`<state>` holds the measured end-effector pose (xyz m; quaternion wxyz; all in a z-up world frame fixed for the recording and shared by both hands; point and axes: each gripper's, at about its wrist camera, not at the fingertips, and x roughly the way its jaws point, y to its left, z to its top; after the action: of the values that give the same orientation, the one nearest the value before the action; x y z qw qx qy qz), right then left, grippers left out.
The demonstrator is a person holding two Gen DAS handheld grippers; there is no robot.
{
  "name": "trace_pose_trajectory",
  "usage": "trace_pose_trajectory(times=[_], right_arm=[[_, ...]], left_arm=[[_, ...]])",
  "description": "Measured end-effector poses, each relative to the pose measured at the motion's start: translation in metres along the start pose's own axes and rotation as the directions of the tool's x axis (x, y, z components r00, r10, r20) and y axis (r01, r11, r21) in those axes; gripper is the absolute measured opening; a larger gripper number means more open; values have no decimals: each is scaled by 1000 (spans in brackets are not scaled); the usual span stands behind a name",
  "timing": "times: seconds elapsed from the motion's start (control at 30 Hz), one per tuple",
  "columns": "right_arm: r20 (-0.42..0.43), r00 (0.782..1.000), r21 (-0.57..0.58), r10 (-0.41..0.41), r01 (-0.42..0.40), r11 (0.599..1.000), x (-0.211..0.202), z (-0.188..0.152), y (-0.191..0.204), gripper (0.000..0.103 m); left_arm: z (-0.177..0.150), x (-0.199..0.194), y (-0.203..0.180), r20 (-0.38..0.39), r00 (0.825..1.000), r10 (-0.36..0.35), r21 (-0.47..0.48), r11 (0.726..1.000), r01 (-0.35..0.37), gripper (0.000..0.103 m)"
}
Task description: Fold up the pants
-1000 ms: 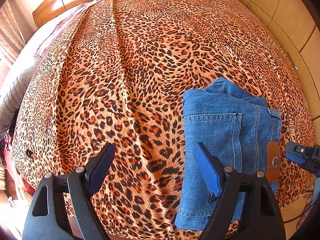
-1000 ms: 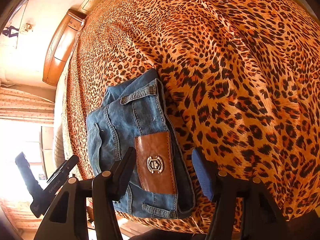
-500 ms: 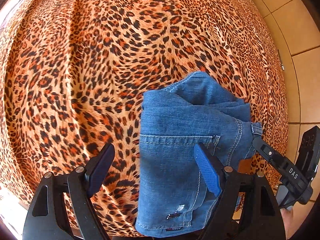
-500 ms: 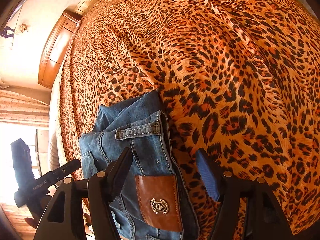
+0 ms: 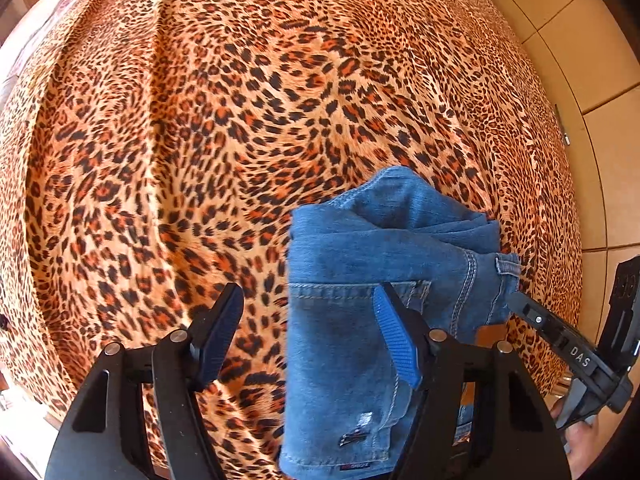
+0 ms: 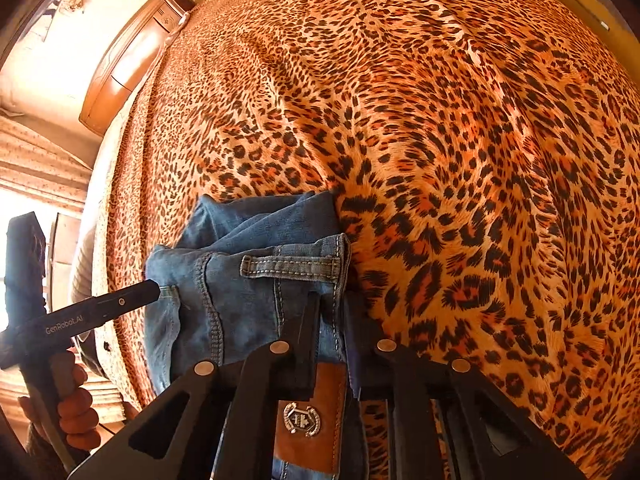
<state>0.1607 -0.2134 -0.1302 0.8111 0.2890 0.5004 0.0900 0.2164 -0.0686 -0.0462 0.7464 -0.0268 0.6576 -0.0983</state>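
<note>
Folded blue denim pants [image 5: 360,300] lie near the front edge of a bed with a leopard-print cover [image 5: 240,120]. My left gripper [image 5: 306,336] is open; its left finger is over the cover, its right finger over the back pocket. My right gripper [image 6: 334,332] is shut on the waistband edge of the pants [image 6: 256,292], just above the brown leather patch [image 6: 308,416]. The right gripper also shows in the left wrist view [image 5: 560,340] at the pants' right side. The left gripper shows in the right wrist view [image 6: 100,308], touching the pants' left edge.
A wooden headboard [image 6: 132,60] stands at the far end of the bed. Tiled floor [image 5: 592,60] runs along the bed's right side. Curtains and a bright window [image 6: 36,184] are at the left in the right wrist view.
My right gripper went from open over the pants to shut on their waistband edge. Both grippers moved in closer to the pants.
</note>
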Motion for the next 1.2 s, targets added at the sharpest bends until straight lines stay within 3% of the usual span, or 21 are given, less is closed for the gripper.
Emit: trace_pose_trajectory(times=[0.1, 0.13, 0.27, 0.37, 0.53, 0.67, 0.7, 0.73, 0.77, 0.83, 0.93, 1.1, 1.2], right_arm=[[-15, 998, 43, 53, -53, 998, -8, -17, -8, 48], [-24, 998, 58, 65, -63, 996, -7, -28, -9, 49], [-58, 997, 60, 59, -56, 997, 3, -52, -9, 49], [-47, 998, 49, 36, -34, 998, 4, -60, -7, 47], [-66, 995, 101, 70, -63, 993, -5, -70, -18, 49], [-67, 996, 98, 65, -58, 993, -7, -85, -21, 49], [-58, 997, 86, 60, -55, 995, -8, -88, -20, 44], [-47, 997, 77, 69, -65, 995, -10, -89, -18, 29], [-36, 997, 74, 63, -60, 995, -13, -90, -16, 21], [-17, 998, 65, 55, -54, 996, -19, -90, -11, 18], [-36, 999, 63, 14, -12, 998, -15, -89, -10, 18], [-47, 998, 100, 31, -26, 995, -16, -93, -16, 24], [-39, 999, 109, 17, -13, 994, -22, -90, -18, 37]], left_arm=[[-18, 0, 17, -30, 998, -53, -35, 998, 52, 68], [-25, 4, 21, -48, 997, -64, -46, 997, 61, 68], [-43, 25, 23, -116, 988, -100, -81, 993, 91, 68], [-47, 24, 13, -109, 988, -106, -65, 993, 100, 68], [-54, 23, -9, -71, 997, -45, 32, 998, 47, 68], [-54, 29, -17, -72, 995, -61, 7, 998, 62, 68], [-55, 28, -18, -82, 995, -50, 3, 999, 51, 67], [-54, 26, -19, -77, 996, -51, 6, 999, 51, 65], [-58, 20, -16, -69, 996, -47, 9, 999, 48, 63], [-65, 13, -16, -56, 998, -38, 18, 999, 39, 61], [-75, 5, -13, -35, 999, -9, 37, 999, 11, 60], [-85, -5, -18, 23, 998, 59, 90, 994, -61, 60], [-87, -13, -14, 58, 994, 94, 106, 989, -100, 60]])
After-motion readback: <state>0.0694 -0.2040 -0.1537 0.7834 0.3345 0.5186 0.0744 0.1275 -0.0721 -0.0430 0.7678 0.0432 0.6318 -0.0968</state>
